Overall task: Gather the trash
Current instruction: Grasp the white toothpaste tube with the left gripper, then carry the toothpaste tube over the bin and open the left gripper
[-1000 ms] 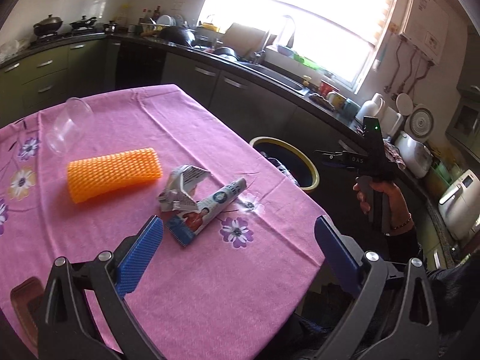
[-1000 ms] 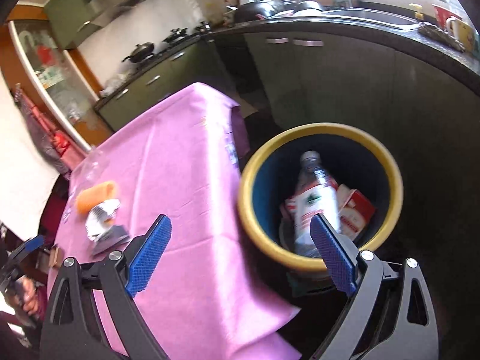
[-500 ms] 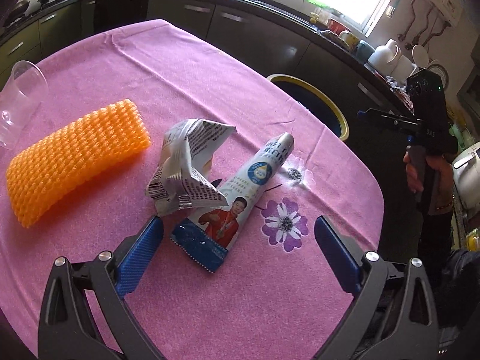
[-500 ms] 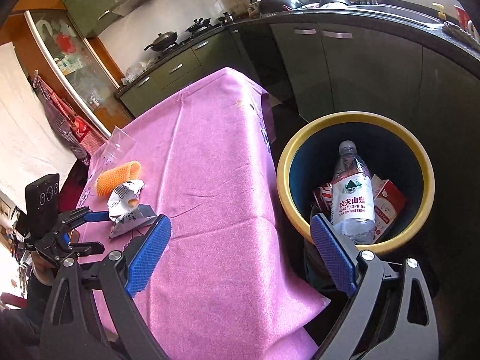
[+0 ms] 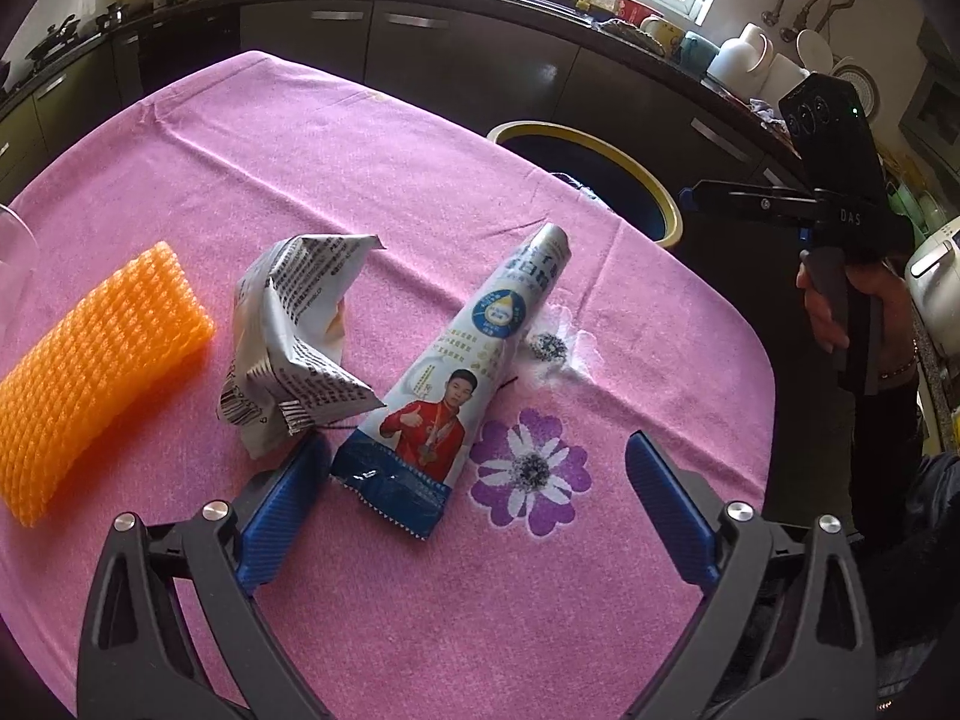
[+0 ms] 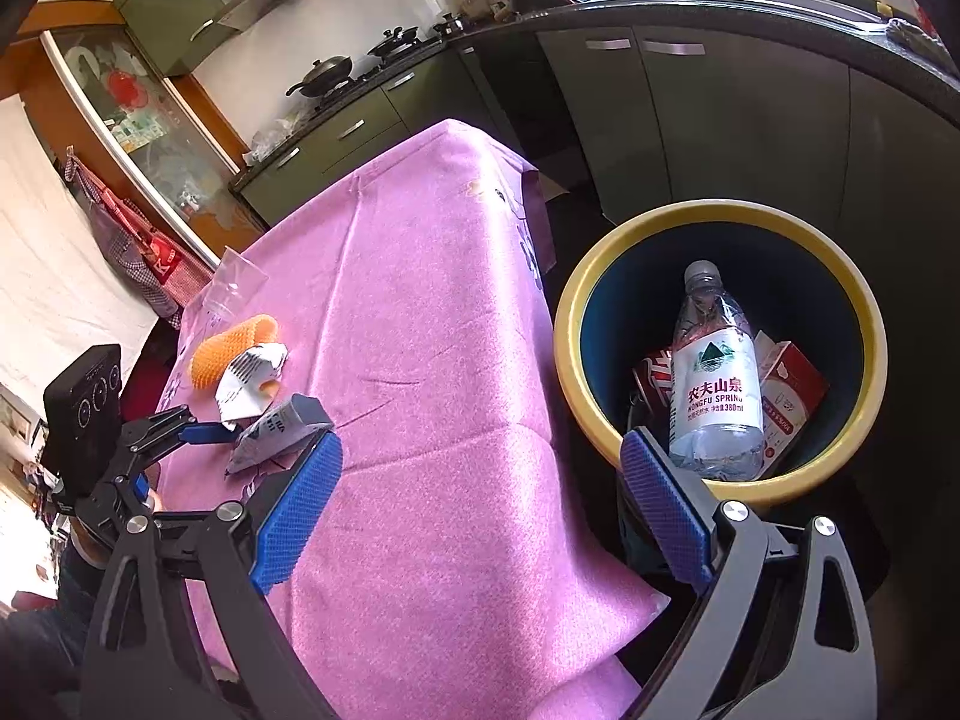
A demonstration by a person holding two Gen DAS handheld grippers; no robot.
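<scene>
Left gripper wide open, low over the tablecloth, straddling the tube. Wrapper lies just beside tube. Right gripper wide open, empty, near the bin.

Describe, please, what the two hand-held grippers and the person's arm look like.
Each hand-held gripper, left and right, has black triangular finger frames with silver bolts and blue textured pads. The right one carries a black box with a green light. The wrist wears a bracelet above a dark sleeve.
</scene>
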